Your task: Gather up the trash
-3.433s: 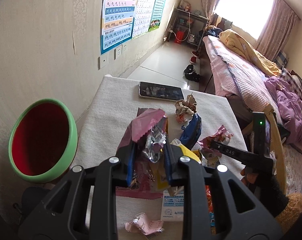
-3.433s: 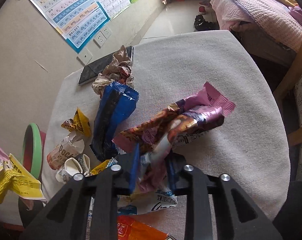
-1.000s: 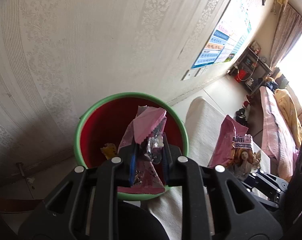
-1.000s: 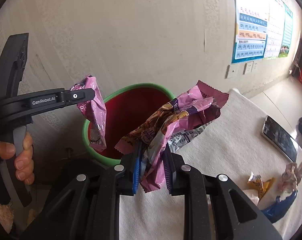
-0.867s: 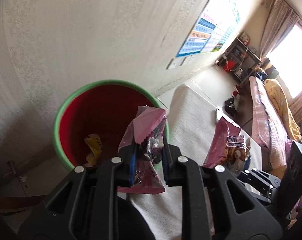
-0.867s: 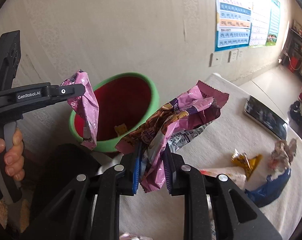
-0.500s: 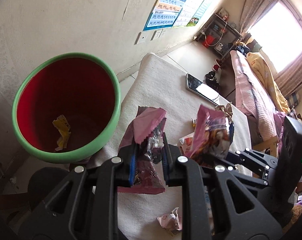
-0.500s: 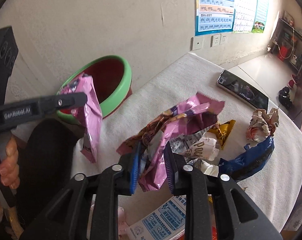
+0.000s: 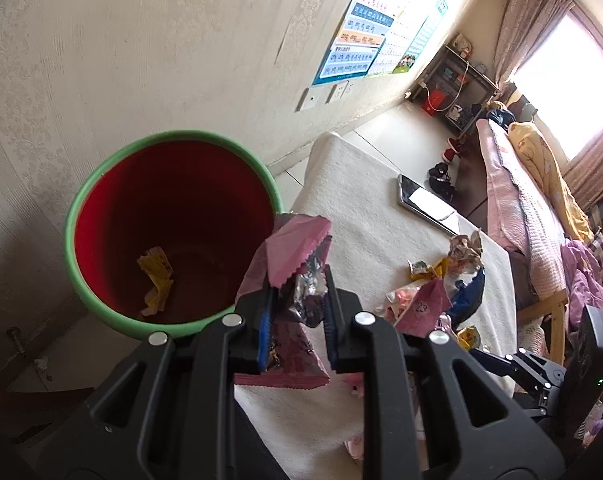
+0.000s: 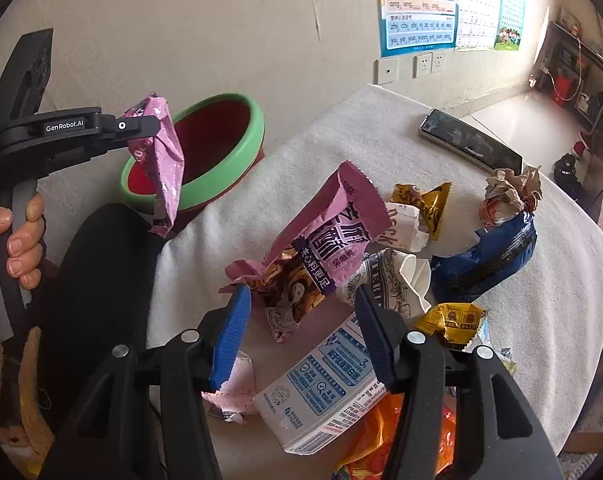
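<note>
Now the right gripper (image 10: 301, 320) has let go; its crinkled purple wrapper (image 10: 317, 248) lies on the table. Left gripper (image 9: 297, 312) pinches a pink wrapper (image 9: 297, 248) by the bin (image 9: 101, 184).

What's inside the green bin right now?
Inside the green bin: one crumpled yellow wrapper on the red bottom. The pink wrapper in the left gripper hides the near-right wall.
</note>
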`<state>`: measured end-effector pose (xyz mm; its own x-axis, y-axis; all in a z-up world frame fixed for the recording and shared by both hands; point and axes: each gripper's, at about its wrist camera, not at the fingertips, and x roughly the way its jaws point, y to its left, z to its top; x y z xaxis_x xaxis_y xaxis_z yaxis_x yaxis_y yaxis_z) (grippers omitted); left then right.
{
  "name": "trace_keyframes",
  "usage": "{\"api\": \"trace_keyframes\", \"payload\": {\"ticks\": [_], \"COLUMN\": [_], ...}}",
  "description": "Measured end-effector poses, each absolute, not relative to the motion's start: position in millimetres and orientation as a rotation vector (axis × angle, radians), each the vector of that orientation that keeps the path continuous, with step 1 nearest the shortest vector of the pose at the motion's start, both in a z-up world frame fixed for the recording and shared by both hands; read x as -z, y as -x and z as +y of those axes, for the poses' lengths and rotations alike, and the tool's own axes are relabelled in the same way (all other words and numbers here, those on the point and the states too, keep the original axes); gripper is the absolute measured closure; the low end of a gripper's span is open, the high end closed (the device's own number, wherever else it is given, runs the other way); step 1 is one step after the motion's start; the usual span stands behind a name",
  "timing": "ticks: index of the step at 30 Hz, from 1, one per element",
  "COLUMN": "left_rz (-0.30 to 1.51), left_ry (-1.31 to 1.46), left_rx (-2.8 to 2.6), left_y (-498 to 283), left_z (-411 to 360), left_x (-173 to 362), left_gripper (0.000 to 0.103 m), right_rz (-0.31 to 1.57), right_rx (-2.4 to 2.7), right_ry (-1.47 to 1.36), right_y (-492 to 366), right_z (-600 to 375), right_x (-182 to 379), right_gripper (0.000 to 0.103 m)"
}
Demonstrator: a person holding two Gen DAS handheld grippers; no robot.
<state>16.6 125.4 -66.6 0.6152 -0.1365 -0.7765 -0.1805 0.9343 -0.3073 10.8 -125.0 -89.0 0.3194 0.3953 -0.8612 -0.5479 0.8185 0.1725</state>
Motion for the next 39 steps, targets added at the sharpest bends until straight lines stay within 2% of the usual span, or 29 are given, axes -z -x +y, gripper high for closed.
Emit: {"api": "trace_keyframes", "payload": {"ticks": [10,12,14,17,19,21,24,28,32,35,39], "left_rz": [0.828,0.832,0.831,0.818,0.815,0.816,0.811,0.811,0.872,0.924,1.009], "left_ry": [0.386,0.381,0.37,0.363,0.351,0.331,0.275,0.32,0.301,0.273,0.227], "left_rx": [-0.282,-0.298,-0.31,-0.323,-0.328,-0.316,-0.275,-0.172,0.044,0.187,0.278], "left_y": [-43.8,-45.5,-43.7,-38.0,-33.9,-31.1,-30.8,-27.1,-24.7,-23.5,-27.3], "left_z": [215.3,222.0,223.5,221.2,217.6,209.1,188.6,162.6,102.2,54.4,9.8], "left_x": [65.3,67.5,68.6,69.4,70.9,70.6,68.3,64.9,73.7,86.3,112.2], "left_gripper": [0.081,0.075,0.06,0.046,0.044,0.043,0.035,0.035,0.035,0.03,0.027], "right_rz": [1.049,1.048,1.047,1.047,1.049,1.046,1.048,1.036,1.036,1.032,1.026], "right_rx": [-0.61,-0.602,-0.587,-0.56,-0.546,-0.532,-0.517,-0.489,-0.449,-0.429,-0.405], "right_ry": [0.122,0.12,0.115,0.093,0.08,0.073,0.06,0.043,0.014,0.003,-0.015], "right_y": [-8.0,-8.4,-9.6,-12.6,-14.6,-15.8,-17.4,-18.5,-22.7,-23.7,-24.9], "right_z": [-123.0,-124.5,-127.8,-135.3,-139.8,-143.9,-149.6,-158.1,-169.8,-177.9,-188.8], "right_x": [82.4,82.0,81.4,80.3,80.5,80.5,80.8,79.5,80.7,80.3,79.2], "right_gripper": [0.049,0.048,0.048,0.047,0.047,0.047,0.046,0.045,0.045,0.045,0.044]}}
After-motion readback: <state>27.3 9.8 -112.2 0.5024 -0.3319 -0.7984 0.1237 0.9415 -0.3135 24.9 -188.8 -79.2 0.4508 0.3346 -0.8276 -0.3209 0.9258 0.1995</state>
